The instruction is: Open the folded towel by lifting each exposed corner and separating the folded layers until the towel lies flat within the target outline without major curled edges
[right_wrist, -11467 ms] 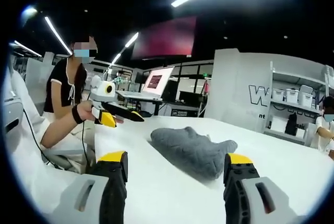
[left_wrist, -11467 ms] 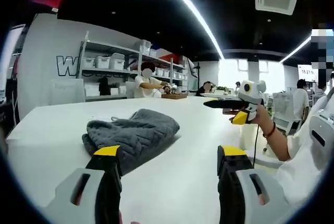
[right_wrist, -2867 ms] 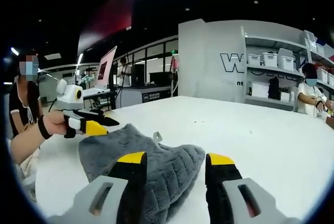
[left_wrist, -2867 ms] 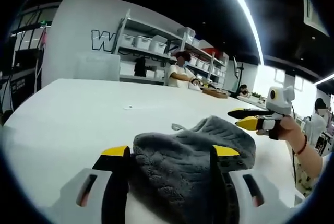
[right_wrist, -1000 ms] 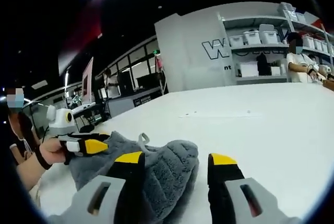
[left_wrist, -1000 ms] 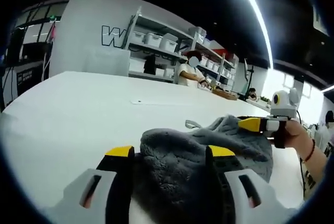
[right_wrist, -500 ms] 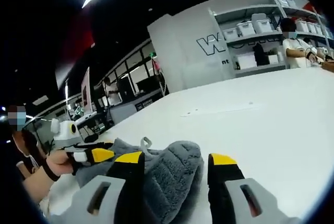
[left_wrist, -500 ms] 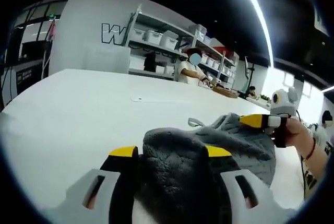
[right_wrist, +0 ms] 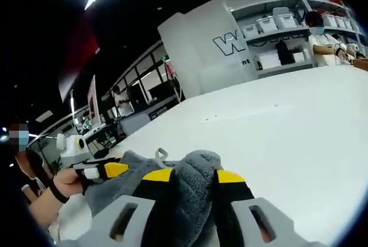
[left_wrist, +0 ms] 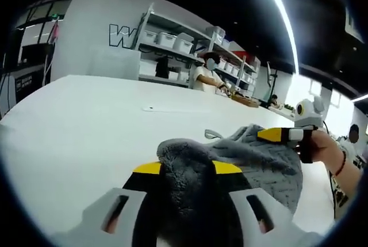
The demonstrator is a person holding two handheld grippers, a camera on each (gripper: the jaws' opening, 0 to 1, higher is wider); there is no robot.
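A grey quilted towel [left_wrist: 270, 158] lies bunched on the white table [left_wrist: 75, 120]. My left gripper [left_wrist: 187, 168] is shut on the towel's near fold, which bulges up between the yellow tips. At the right, a hand holds my right gripper [left_wrist: 277, 135] against the towel's far edge. In the right gripper view the same towel [right_wrist: 195, 163] is pinched between the yellow tips of my right gripper [right_wrist: 194, 176]. My left gripper [right_wrist: 108, 170] shows at the left, held by a hand on the towel's other end. A small hanging loop [right_wrist: 158, 156] sticks up from the towel.
The white table [right_wrist: 287, 132] stretches wide beyond the towel, with a small mark [left_wrist: 150, 109] on it. Shelves with white bins [left_wrist: 172, 42] line the back wall, and a person [left_wrist: 207, 74] stands at them. Monitors and desks [right_wrist: 123, 109] stand off the table's far side.
Both grippers' jaws have closed in on the towel since half a second ago, and the fold now bulges between each pair of tips. Before that both grippers came in from apart onto the towel.
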